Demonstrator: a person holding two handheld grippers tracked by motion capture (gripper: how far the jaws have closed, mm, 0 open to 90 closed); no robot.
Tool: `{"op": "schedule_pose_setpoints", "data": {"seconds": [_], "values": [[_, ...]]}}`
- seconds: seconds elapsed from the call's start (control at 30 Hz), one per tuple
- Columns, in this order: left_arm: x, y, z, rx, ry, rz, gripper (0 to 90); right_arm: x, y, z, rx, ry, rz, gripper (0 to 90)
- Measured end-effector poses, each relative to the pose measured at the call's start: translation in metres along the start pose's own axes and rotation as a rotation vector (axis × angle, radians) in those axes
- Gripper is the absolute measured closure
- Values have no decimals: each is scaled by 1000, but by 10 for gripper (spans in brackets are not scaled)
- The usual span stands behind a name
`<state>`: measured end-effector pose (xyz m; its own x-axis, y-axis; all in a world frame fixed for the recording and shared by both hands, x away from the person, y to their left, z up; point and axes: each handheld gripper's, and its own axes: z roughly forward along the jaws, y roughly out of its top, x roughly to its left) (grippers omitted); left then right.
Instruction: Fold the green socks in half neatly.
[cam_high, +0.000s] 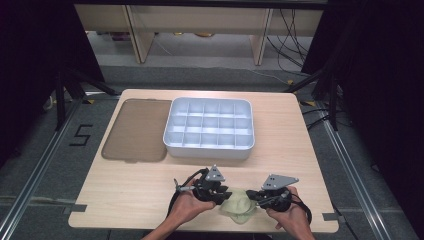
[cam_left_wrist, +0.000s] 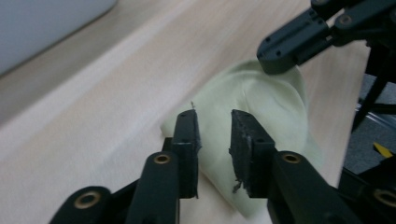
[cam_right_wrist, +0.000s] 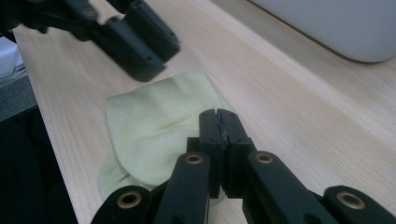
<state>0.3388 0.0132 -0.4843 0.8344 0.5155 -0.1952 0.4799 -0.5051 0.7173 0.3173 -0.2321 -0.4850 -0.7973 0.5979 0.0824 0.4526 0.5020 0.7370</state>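
1. The pale green cloth (cam_high: 239, 205) is lying bunched up near the table's (cam_high: 125, 190) front edge, right of the middle, between the two hands and well short of the front right corner.
2. The left gripper (cam_high: 226, 194) is hovering at the cloth's left side with its jaws standing a little apart; in the left gripper view the cloth (cam_left_wrist: 261, 112) is showing through the gap, but the pads are not pressing on it, so this claw is released.
3. The right gripper (cam_high: 252, 194) is resting at the cloth's right side. In the right gripper view its jaws (cam_right_wrist: 218, 135) are clenched flat against each other over the cloth (cam_right_wrist: 154, 130); whether a thin fold is pinched between them I cannot tell.
4. Judging by this, the step in hand is handling the cloth at the front edge, probably folding or bundling it, with the left claw between grips.
5. The white divided tray (cam_high: 210, 128) is sitting in the middle of the table towards the back edge, with its brownish lid (cam_high: 135, 130) lying flat beside it on the left; both are well apart from the cloth.
6. The next move is calling for the left gripper to settle over a free edge and close on it, without dragging the bundle off the front edge.
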Motion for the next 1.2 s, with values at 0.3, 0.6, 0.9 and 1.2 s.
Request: {"op": "schedule_pose_setpoints", "data": {"seconds": [0.3,0.6,0.9,1.2], "values": [[4,-21,-7,33,-19,-158,519,2,0,-2,-16,-6,-14,888],[0,-23,-5,47,-44,-211,483,4,0,-3,-25,-4,-15,884],[2,-26,-2,33,-44,-237,482,4,0,-4,-29,6,-7,876],[5,-26,0,50,-28,-244,468,2,-1,-4,-44,-5,-11,845]]}}
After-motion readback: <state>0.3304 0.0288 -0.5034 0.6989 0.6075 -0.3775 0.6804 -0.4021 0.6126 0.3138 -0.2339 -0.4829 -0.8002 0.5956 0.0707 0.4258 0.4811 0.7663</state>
